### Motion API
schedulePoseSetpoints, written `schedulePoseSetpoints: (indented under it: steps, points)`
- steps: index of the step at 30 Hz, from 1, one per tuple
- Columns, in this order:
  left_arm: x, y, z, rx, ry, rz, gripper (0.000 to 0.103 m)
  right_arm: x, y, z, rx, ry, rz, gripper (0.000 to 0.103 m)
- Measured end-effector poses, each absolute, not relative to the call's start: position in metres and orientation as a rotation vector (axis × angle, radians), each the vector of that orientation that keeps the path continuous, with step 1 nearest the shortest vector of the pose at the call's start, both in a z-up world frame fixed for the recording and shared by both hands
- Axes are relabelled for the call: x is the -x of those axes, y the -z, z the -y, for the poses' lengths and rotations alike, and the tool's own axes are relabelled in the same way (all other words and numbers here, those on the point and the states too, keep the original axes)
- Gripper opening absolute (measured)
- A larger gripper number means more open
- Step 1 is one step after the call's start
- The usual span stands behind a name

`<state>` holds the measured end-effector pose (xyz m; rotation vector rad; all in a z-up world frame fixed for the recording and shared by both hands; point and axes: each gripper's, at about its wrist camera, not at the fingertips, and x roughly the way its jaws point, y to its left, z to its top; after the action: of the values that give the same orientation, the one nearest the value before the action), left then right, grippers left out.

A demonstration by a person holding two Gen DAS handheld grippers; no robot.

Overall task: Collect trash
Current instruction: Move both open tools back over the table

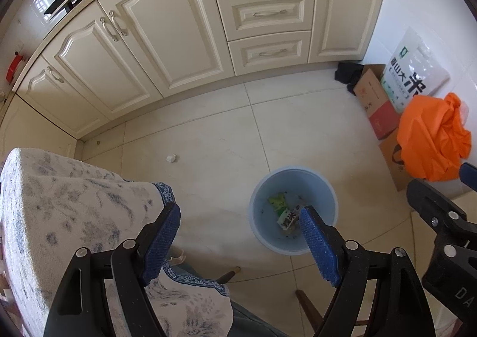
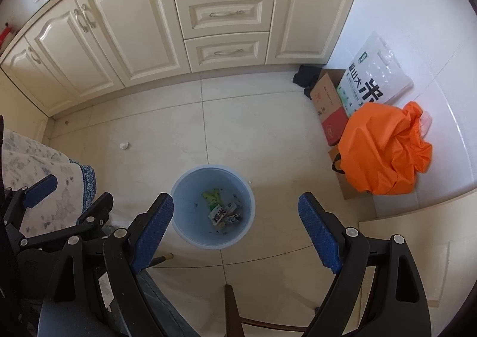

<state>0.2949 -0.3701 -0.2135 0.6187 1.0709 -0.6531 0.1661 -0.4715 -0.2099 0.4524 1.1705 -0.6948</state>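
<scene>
A bin (image 2: 213, 205) stands on the floor (image 2: 268, 134) before the cabinets (image 2: 179, 24), with wrappers (image 2: 222, 213) lying inside it. Left of the bin and nearer the cabinets lies what may be a paper wad (image 2: 124, 145). Right of the bin, boxes (image 2: 331, 110), a sack (image 2: 377, 80) and a bag (image 2: 384, 149) cluster by the wall. A cloth-covered table (image 1: 74, 211) is left of the bin.

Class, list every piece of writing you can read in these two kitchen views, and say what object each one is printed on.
"山大米": large dark characters on the white rice bag against the wall; one more character above them is unclear.
"米": on a small wrapper inside the blue bin; the rest is blurred.
"DA": on the black body of the right tongs, cut off by the frame edge.
Cardboard box: small print, too small to read.
</scene>
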Motion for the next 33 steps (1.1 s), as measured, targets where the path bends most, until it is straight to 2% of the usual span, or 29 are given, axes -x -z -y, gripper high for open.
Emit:
schedulePoseSetpoints:
  steps: [18, 25, 33]
  points:
    - [-0.235, 0.187, 0.344, -0.619, 0.619, -0.947, 0.078, -0.127, 0.191, 0.455, -0.385, 0.779, -1.149, 0.087]
    - [-0.203, 0.156, 0.282, -0.530, 0.605, -0.883, 0.078, -0.135, 0.172, 0.435, -0.342, 0.723, -1.111, 0.087]
    - [-0.190, 0.116, 0.174, -0.331, 0.489, -0.847, 0.082, -0.172, 0.146, 0.369, -0.223, 0.505, -1.061, 0.087]
